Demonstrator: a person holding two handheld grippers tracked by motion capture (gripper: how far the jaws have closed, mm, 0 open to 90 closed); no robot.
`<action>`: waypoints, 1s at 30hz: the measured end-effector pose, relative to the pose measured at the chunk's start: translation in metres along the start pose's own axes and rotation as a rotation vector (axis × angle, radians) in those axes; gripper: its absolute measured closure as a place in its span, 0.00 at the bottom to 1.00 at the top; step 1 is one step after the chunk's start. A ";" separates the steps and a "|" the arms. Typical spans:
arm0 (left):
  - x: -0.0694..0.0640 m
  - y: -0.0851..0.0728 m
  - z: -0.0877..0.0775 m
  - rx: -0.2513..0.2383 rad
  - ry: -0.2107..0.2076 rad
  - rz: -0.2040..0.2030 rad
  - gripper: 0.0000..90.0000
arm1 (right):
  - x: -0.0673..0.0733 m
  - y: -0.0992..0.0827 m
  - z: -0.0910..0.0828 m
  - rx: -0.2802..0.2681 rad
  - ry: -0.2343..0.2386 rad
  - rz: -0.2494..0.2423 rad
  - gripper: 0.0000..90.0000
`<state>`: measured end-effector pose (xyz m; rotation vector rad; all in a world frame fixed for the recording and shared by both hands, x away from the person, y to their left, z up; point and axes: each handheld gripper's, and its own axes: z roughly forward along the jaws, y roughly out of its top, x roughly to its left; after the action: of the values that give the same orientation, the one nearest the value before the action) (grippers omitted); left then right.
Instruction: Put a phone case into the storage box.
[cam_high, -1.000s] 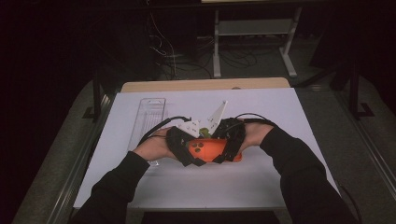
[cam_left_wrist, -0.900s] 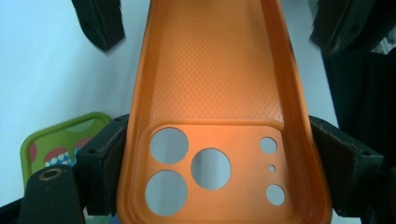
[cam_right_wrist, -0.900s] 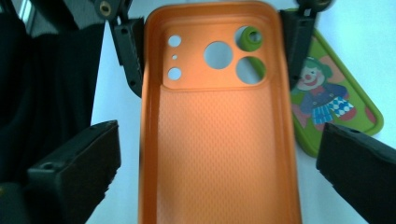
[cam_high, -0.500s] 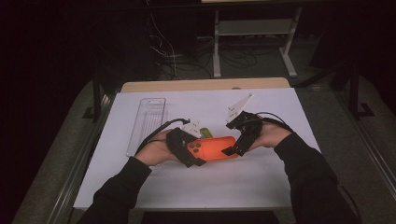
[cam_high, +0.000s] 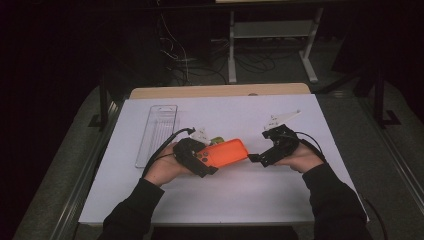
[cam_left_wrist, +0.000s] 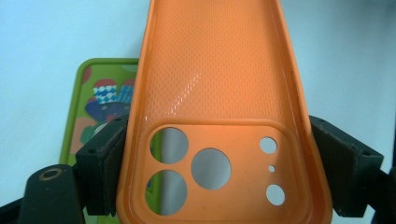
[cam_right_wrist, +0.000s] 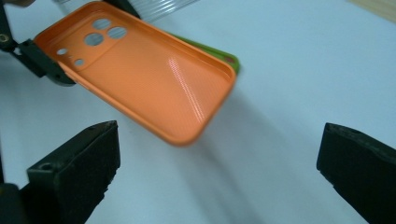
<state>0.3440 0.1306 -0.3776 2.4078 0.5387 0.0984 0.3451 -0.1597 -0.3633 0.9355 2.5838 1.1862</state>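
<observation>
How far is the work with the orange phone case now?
Done: the orange case is lifted off the table. In hand: the left gripper clamps its camera end; the right gripper is open, apart. Left: the green case lies beneath, untouched.

The orange phone case (cam_left_wrist: 219, 107) covers most of the green patterned case (cam_left_wrist: 100, 109) beneath it and runs off the top and bottom edges of the left claw view, while in the high view the green case (cam_high: 217, 141) shows as a small sliver.
</observation>
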 end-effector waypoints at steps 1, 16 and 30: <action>0.001 -0.001 0.000 0.003 0.002 -0.002 0.18 | 0.000 -0.004 -0.001 -0.015 -0.008 0.013 0.00; 0.005 -0.010 0.004 0.030 0.014 -0.064 0.18 | 0.003 -0.055 0.004 -0.093 -0.165 0.127 0.00; 0.005 -0.009 -0.002 -0.017 -0.015 -0.096 0.18 | 0.002 -0.061 0.010 -0.113 -0.208 0.114 0.00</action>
<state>0.3448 0.1398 -0.3821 2.3597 0.6429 0.0438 0.3177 -0.1822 -0.4136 1.1294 2.3053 1.1793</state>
